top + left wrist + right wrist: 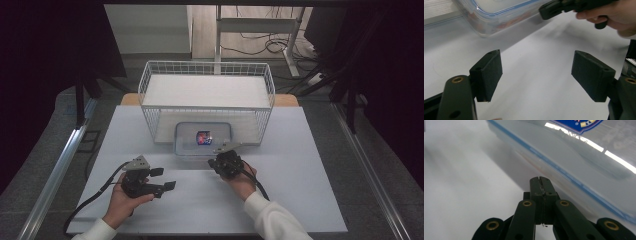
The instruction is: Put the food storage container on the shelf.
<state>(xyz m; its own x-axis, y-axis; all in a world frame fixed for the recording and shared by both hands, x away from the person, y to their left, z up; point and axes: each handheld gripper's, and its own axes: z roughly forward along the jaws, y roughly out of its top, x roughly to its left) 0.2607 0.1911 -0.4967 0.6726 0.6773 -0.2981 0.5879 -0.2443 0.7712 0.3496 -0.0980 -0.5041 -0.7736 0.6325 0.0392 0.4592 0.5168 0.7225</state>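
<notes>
Right gripper (223,153) has its jaws pressed together with nothing between them, as the right gripper view shows, where the two black pads meet flat at the tip (541,185). It sits at the near right corner of the clear lidded container (203,139), tips just beside that corner's rim; whether they touch it cannot be told. In the right gripper view the container's blue-edged lid (579,157) runs from 11 o'clock to 4 o'clock, just beyond the tips. The container lies on the white bench (290,165), partly under the front edge of the white wire basket (207,90), at 12 o'clock from both hands; a small red-and-blue label (203,137) shows on top of it. Left gripper (166,178) is spread wide and holds nothing, resting over bare bench at about 7 o'clock from the container and well apart from it. In the left gripper view the container (499,15) appears at 11 o'clock beyond the open pads.
</notes>
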